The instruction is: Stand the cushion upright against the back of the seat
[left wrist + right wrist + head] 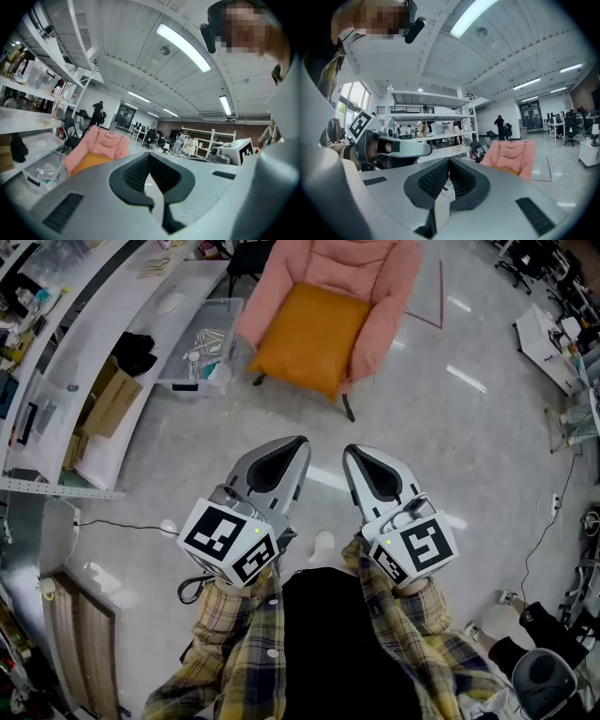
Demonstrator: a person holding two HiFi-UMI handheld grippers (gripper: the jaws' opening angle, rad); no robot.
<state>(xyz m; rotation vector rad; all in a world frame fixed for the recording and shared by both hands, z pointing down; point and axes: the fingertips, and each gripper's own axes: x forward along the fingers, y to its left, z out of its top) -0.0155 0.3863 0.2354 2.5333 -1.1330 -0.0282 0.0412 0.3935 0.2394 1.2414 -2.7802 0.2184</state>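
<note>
In the head view the orange cushion [309, 338] lies flat on the seat of the pink armchair [375, 277], its front edge slightly past the seat, so the task looks not yet begun. The chair stands well apart from the person, across bare floor. The left gripper [296, 442] and right gripper [351, 454] are held side by side before the chest, both aimed at the chair, probably because the person is approaching with nothing to carry. The frame edge cuts off the top of the chair, so the height of its backrest cannot be read. A clear plastic bin [202, 348] sits on the floor just beside the chair, and its contents are too small to name. In the left gripper view the 2 jaws are closed together with nothing between them. Beyond them the cushion shows only as an orange strip, its front hidden by the gripper's own body. In the right gripper view the jaws are likewise pressed together and empty. The cushion there is a thin orange sliver below the backrest, and the seat is hidden.
</note>
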